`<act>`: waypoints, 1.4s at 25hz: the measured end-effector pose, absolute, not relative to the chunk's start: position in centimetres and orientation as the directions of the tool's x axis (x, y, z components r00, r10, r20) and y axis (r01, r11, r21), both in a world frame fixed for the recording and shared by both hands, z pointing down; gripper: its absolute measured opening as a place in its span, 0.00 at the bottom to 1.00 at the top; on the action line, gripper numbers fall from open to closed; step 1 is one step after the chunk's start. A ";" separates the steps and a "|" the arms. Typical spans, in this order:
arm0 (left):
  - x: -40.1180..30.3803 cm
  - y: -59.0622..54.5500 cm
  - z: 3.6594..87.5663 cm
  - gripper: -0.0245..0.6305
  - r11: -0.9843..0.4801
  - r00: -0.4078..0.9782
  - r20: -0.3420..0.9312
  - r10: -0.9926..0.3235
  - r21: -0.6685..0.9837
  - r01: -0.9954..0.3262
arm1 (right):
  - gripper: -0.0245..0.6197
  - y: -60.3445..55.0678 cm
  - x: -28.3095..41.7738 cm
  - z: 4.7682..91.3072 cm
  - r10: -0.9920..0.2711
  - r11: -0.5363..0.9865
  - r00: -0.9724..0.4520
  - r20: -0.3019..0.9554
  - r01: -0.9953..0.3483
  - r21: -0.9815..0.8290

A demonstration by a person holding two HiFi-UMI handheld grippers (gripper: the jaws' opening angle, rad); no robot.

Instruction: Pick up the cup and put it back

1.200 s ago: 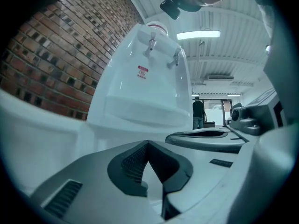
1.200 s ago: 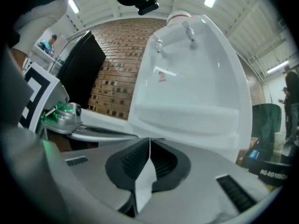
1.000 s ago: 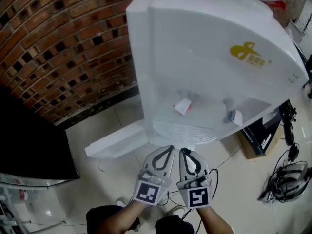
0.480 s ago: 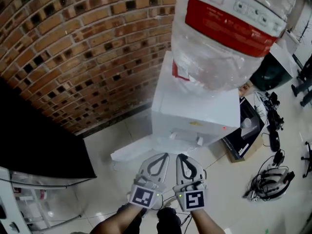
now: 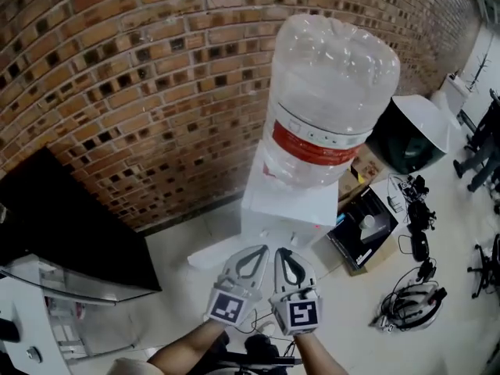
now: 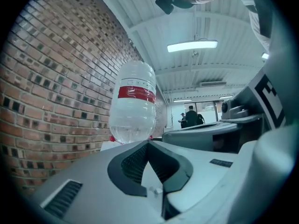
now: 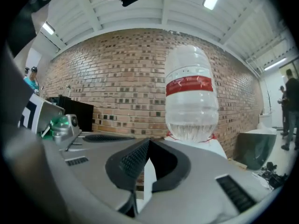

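- Two grippers are held side by side low in the head view, the left gripper point(image 5: 260, 250) just beside the right gripper point(image 5: 282, 251), each fitted with a marker cube at its near end.
- Both pairs of jaws are clenched tip to tip, and nothing is gripped between them.
- Both grippers are pointed towards a white water dispenser point(image 5: 291, 206), which is topped by an inverted clear water bottle point(image 5: 328, 92) with a red band.
- The dispenser is set against a brick wall point(image 5: 117, 61).
- An open cardboard box point(image 5: 361, 237) is seen on the pale floor point(image 5: 180, 287) just beside the dispenser.
- The cup cannot be made out in any view.
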State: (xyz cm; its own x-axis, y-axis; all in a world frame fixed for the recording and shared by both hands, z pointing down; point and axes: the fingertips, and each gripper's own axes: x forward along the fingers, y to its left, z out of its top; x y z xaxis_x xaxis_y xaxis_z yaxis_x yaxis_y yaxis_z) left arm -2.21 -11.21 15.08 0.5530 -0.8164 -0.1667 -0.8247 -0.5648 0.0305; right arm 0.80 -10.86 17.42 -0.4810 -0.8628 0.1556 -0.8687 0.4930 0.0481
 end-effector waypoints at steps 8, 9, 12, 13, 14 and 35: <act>0.1 -9.7 10.0 0.03 -0.548 0.532 -0.190 -0.826 0.043 -0.835 | 0.05 -8.9 3.0 11.5 -0.869 0.486 -0.485 0.096 -0.874 -0.005; 0.4 -9.4 9.7 0.03 -0.546 0.529 -0.191 -0.827 0.043 -0.837 | 0.05 -8.7 3.3 11.1 -0.869 0.488 -0.487 0.092 -0.873 -0.008; 1.2 -8.5 9.3 0.03 -0.542 0.527 -0.178 -0.831 0.049 -0.839 | 0.04 -8.1 4.1 10.7 -0.864 0.497 -0.494 0.098 -0.868 0.004; 1.4 -8.2 9.3 0.03 -0.540 0.525 -0.173 -0.833 0.050 -0.840 | 0.04 -7.9 4.3 10.6 -0.864 0.497 -0.494 0.097 -0.868 0.002; 1.5 -8.0 9.2 0.03 -0.538 0.524 -0.170 -0.835 0.051 -0.841 | 0.04 -7.7 4.4 10.3 -0.864 0.496 -0.494 0.094 -0.868 -0.001; -5.1 3.4 6.2 0.03 -0.631 0.612 -0.210 -0.762 0.030 -0.775 | 0.04 3.8 -1.9 7.8 -0.931 0.355 -0.357 0.072 -0.934 -0.038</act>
